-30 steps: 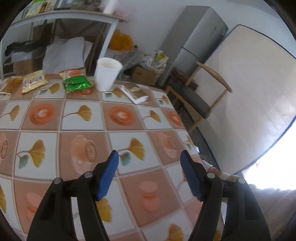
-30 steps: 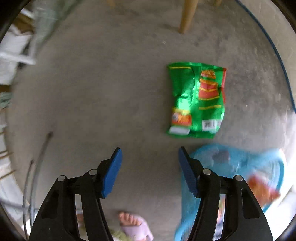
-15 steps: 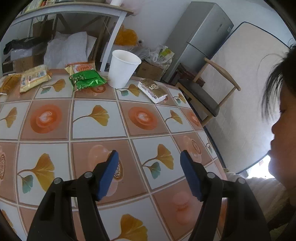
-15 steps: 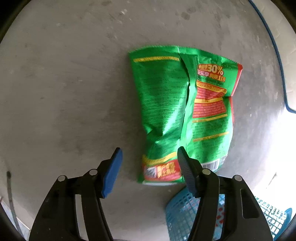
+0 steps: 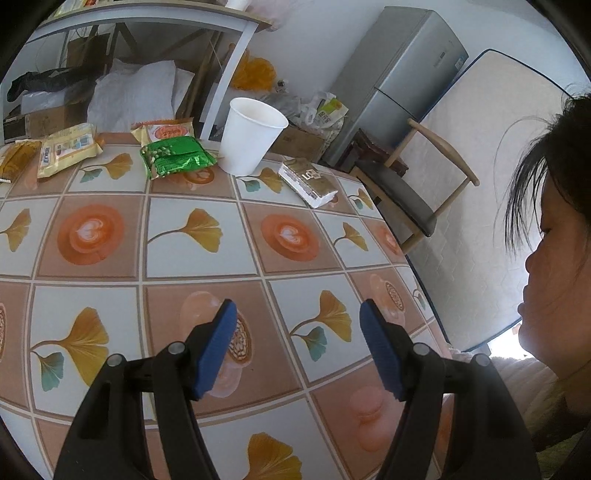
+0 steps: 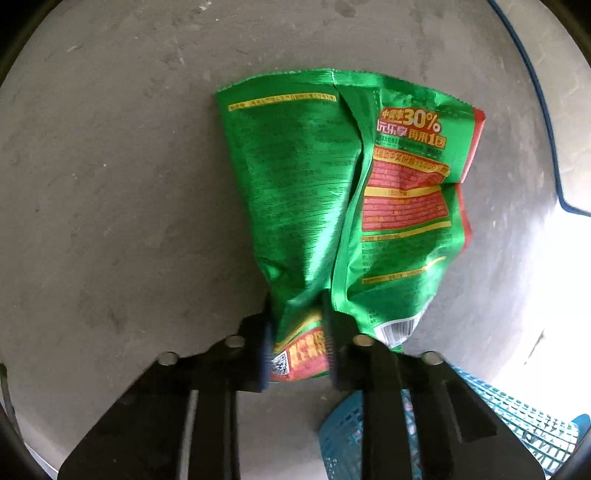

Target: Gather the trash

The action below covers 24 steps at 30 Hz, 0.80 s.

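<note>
Left wrist view: the left gripper hangs over the table, which wears a cloth of ginkgo leaves and orange cups. Its blue-padded jaws stand wide apart with nothing between them. At the far edge of the table a white cup stands upright. Just left of it lies a green packet, with an orange packet touching it behind. Farther left lie a yellow packet and, at the edge of the frame, another yellowish wrapper. To the right of the cup, a little apart, lies a brown-and-white packet. Beyond the table stand a grey fridge, a wooden chair with a dark seat, and a white desk with bags under it. The person's face shows at the right edge, in profile.

Right wrist view: the right gripper is closed on the lower end of a green bag, a crumpled snack bag with red and yellow print. The pads pinch the foil near its corner with the square code; the rest of the bag spreads out ahead of the fingers over the grey floor. Whether it touches the floor I cannot tell. A blue mesh basket sits at the lower right, partly behind the gripper.
</note>
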Available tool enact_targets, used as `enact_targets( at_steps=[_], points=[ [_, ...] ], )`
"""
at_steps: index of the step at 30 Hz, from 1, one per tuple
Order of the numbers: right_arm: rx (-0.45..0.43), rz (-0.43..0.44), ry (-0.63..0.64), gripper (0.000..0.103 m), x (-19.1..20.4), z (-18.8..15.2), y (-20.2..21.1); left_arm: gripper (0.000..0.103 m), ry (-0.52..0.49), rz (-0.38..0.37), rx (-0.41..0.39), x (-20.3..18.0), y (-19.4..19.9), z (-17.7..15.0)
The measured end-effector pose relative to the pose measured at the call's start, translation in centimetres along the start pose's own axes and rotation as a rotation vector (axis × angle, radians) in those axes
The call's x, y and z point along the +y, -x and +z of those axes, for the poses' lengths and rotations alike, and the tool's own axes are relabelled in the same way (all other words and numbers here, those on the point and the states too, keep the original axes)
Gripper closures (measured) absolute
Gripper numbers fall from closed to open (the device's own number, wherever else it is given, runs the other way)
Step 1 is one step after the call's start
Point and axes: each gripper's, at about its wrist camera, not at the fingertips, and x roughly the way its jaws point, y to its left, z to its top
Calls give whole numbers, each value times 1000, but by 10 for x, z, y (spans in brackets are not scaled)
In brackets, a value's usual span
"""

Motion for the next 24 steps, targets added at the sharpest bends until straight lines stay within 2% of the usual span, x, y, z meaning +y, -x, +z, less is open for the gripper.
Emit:
enact_targets(
  at_steps=[3,6,10,12,13,15,16,19,21,24],
  points=[
    [-37,37,-14,95,-3,-6,21,36,-1,-8,-10,-2,5,-1],
    [-99,141,-18,97,-12,-16,58,36,-6,-14,-28,-6,16,-2],
    [-221,328,6,97,-40,-50,140,36,-16,-38,-76,-15,40,-5],
    [-294,381,31,97,-56,-72,184,36,-33,-43,-98,-22,52,-7],
    [-360,396,62,97,-68,-92,218,36,-40,-39,-104,-25,56,-8],
    [-490,363,116,97,-89,-134,268,36,-58,-22,-109,-33,63,-12],
    [-578,324,153,97,-104,-166,297,36,-66,-17,-112,-38,68,-15],
    [-722,219,228,97,-140,-251,338,36,-80,-15,-123,-48,83,-27],
    [-731,144,262,97,-153,-293,331,36,-87,-13,-129,-54,93,-35],
    [-692,32,309,96,-156,-328,290,36,-106,-13,-133,-65,107,-44]
  ],
)
